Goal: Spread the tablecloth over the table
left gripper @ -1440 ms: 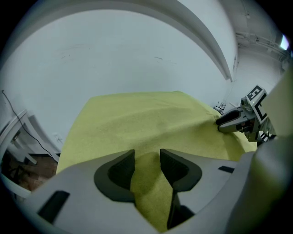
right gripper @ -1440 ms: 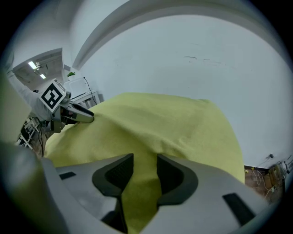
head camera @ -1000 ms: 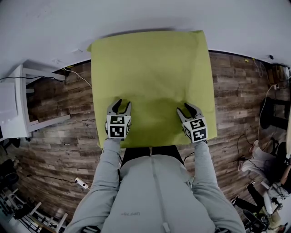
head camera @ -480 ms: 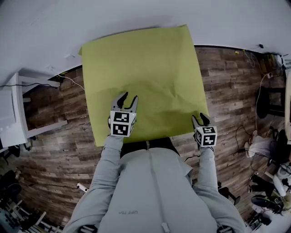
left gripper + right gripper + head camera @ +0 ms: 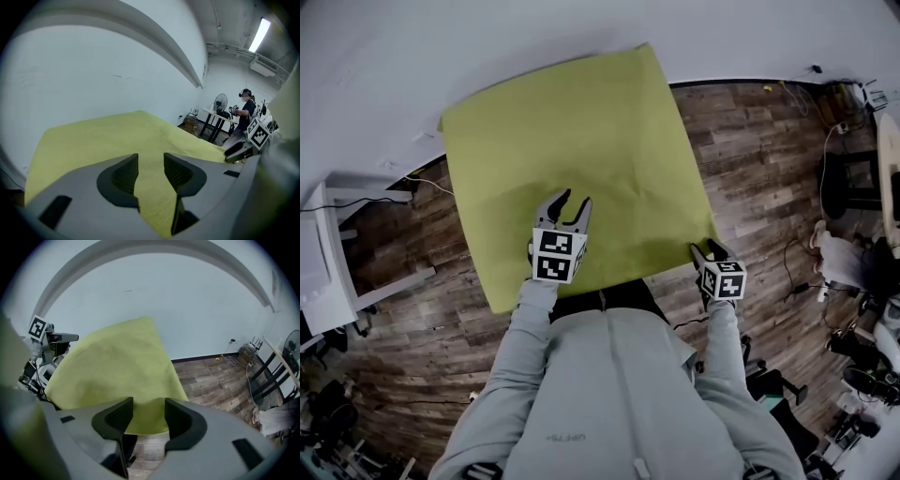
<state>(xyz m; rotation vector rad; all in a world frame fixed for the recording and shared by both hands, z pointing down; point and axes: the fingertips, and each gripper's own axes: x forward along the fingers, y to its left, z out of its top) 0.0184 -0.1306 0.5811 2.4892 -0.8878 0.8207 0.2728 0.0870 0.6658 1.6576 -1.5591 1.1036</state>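
Note:
A yellow-green tablecloth (image 5: 572, 159) lies spread flat over the table and hangs over its edges. My left gripper (image 5: 566, 201) hovers over the near middle of the cloth, open with nothing between its fingers; the cloth (image 5: 103, 136) fills the left gripper view beyond the jaws (image 5: 151, 161). My right gripper (image 5: 708, 247) is at the cloth's near right corner, just past the edge. Its jaws have just been opening and hold nothing. In the right gripper view that corner of the cloth (image 5: 117, 376) hangs beyond the open gripper (image 5: 149, 409).
A wooden plank floor (image 5: 769, 159) surrounds the table, with a white wall behind it. White furniture (image 5: 323, 253) stands at the left, black stands and cables (image 5: 848, 178) at the right. In the left gripper view a person (image 5: 246, 110) stands by a desk and a fan (image 5: 220, 101).
My right gripper slid off the cloth's top to its near right corner. My left gripper moved a little further in over the cloth. The head view swung, so the table looks turned.

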